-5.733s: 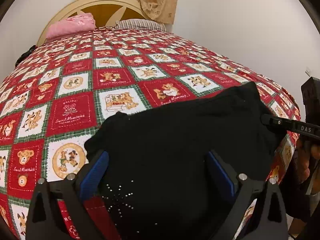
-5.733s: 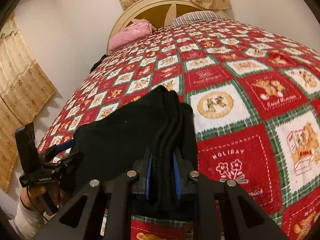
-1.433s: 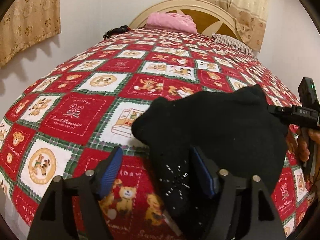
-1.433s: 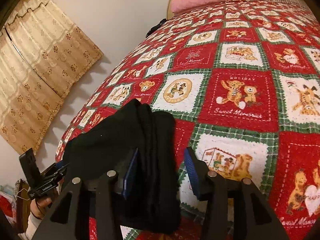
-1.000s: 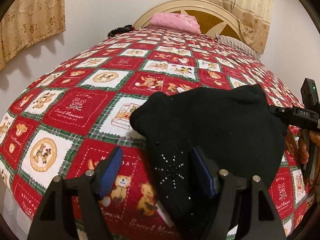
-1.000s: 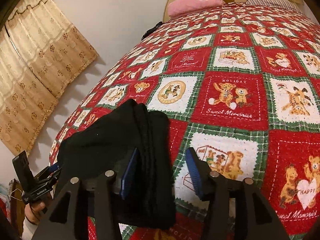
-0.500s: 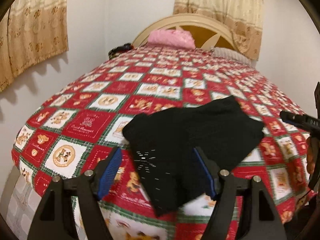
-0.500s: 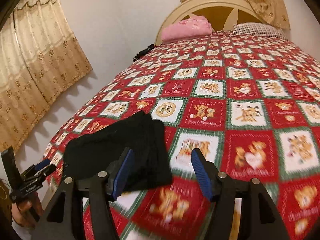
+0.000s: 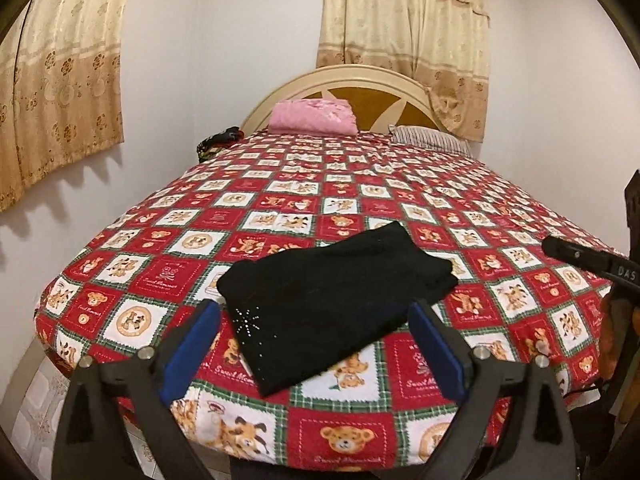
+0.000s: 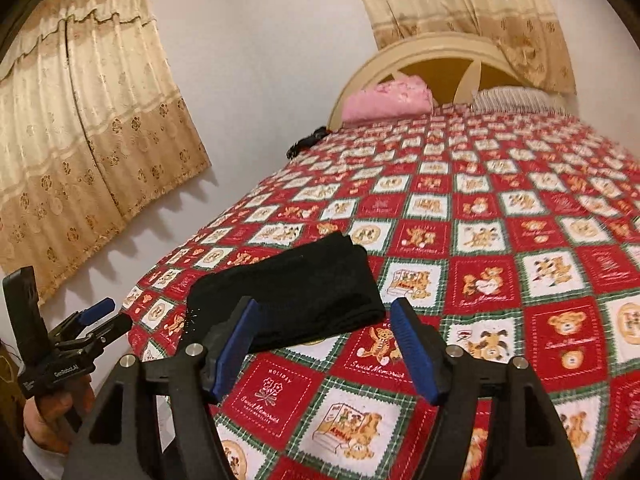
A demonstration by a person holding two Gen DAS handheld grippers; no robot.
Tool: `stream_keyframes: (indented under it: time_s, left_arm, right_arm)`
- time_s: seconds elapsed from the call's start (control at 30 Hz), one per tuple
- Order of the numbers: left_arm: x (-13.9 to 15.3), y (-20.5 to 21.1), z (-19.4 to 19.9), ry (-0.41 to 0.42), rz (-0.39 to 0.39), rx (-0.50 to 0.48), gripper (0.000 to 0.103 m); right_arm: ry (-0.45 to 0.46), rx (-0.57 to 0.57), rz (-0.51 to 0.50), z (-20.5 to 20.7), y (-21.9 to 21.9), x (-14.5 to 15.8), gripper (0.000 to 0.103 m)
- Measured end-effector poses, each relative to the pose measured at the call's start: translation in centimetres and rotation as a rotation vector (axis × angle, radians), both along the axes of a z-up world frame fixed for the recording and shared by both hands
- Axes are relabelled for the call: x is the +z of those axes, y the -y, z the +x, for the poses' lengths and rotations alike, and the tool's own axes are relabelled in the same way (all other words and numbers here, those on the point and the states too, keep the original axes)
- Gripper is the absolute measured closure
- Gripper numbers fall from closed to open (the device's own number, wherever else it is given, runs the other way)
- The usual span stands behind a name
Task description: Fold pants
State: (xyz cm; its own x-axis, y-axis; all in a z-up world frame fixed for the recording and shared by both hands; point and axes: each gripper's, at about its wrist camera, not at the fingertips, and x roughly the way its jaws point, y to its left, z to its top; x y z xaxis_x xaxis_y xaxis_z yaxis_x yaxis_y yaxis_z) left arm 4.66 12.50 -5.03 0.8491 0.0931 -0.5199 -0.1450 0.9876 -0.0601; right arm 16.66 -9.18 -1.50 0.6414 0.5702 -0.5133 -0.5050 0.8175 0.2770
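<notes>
Lying folded into a compact black slab, the pants [image 9: 336, 304] sat on the quilt [image 9: 360, 184] near the foot corner of the bed, w/ a small rhinestone star [image 9: 247, 320] showing on the near-left part of the top layer. Both tools hung clear of the cloth: the left gripper [image 9: 314, 344] had its blue pads spread wide w/ nothing between them, and the right gripper [image 10: 326, 344] likewise stood apart and empty, the pants just beyond its left pad. In the right wrist view the stacked layers showed as a thick rounded edge [image 10: 360, 288] on the right side of the bundle, so several plies seemed to be piled there. The fabric looked soft, limp and light, prob. a knit; it would sag and unfold if lifted by one ply only. Best hold, judged from here: pinch thru the whole stack at that thick edge, or at two corners w/ both tools, so no layer slips out. Not fragile, not slippery on the textured quilt, tho the stones could snag. The fold looked done or v. nearly so. A pink pillow [image 9: 314, 117] lay far off by the headboard [image 9: 348, 80].
</notes>
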Motion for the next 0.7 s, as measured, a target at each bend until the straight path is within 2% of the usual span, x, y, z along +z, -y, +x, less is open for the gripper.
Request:
stream_keyframes:
  time_s: [0.37, 0.43, 0.7]
  left_arm:
    - [0.4, 1.4, -1.7, 0.024, 0.002, -0.009, 0.004]
    - [0.6, 1.5, -2.1, 0.031, 0.011, 0.003, 0.0]
    - [0.8, 1.8, -2.3, 0.036, 0.044, 0.025, 0.0]
  right_arm:
    - [0.093, 0.025, -0.022, -3.9, -0.4, 2.3, 0.028]
    - [0.093, 0.032, -0.022, -4.1, -0.5, 2.4, 0.028]
    - [0.115, 0.035, -0.029, -4.7, -0.4, 2.8, 0.028]
